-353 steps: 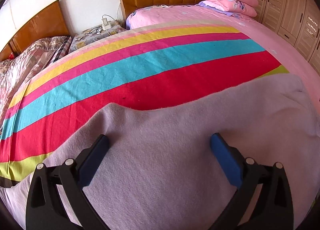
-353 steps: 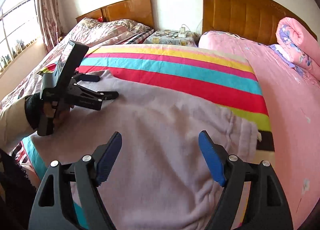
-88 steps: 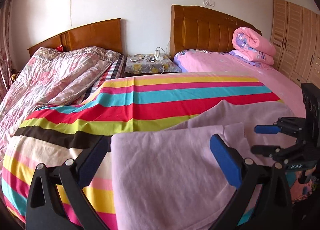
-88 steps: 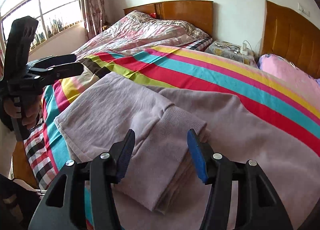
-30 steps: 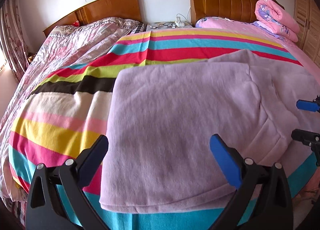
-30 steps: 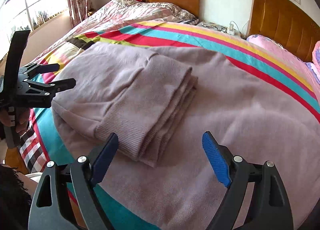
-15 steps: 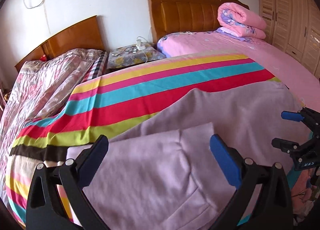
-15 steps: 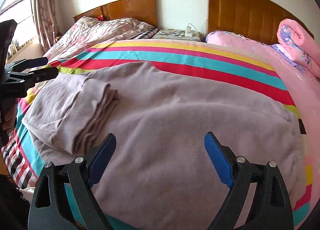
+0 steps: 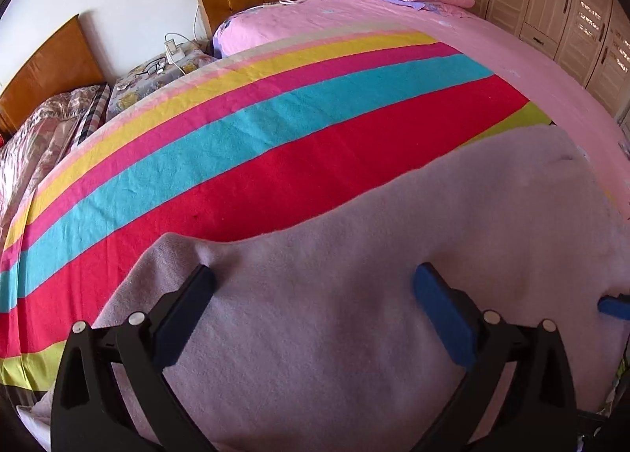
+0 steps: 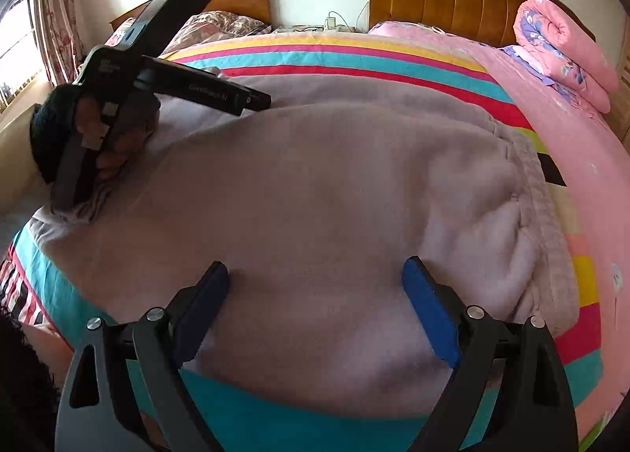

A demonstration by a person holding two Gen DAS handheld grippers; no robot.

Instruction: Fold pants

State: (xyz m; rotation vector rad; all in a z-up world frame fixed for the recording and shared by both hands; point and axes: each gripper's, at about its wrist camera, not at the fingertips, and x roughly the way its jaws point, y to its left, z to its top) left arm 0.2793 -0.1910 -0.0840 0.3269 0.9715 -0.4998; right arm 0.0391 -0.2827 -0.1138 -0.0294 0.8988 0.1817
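Both grippers open over pants [image 10: 315, 192] near bed [image 9: 275, 160] front edge.
Left gripper [image 9: 315, 290], right gripper [image 10: 315, 286] hold nothing; shallow pinch risks grabbing one layer.

- Pants [image 10: 315, 192]: near hem cut off by lower edge of left wrist view; folded part under left gripper [image 10: 252, 101] hidden in right wrist view.
- Right gripper [image 9: 614, 306]: only one blue tip inside left view's right edge — rest cut off.
- Nightstand clutter [image 9: 165, 58]: too small to identify.

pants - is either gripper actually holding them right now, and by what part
No. Both the left gripper and the right gripper are open over the lilac pants, which lie on the striped blanket; nothing is clamped.
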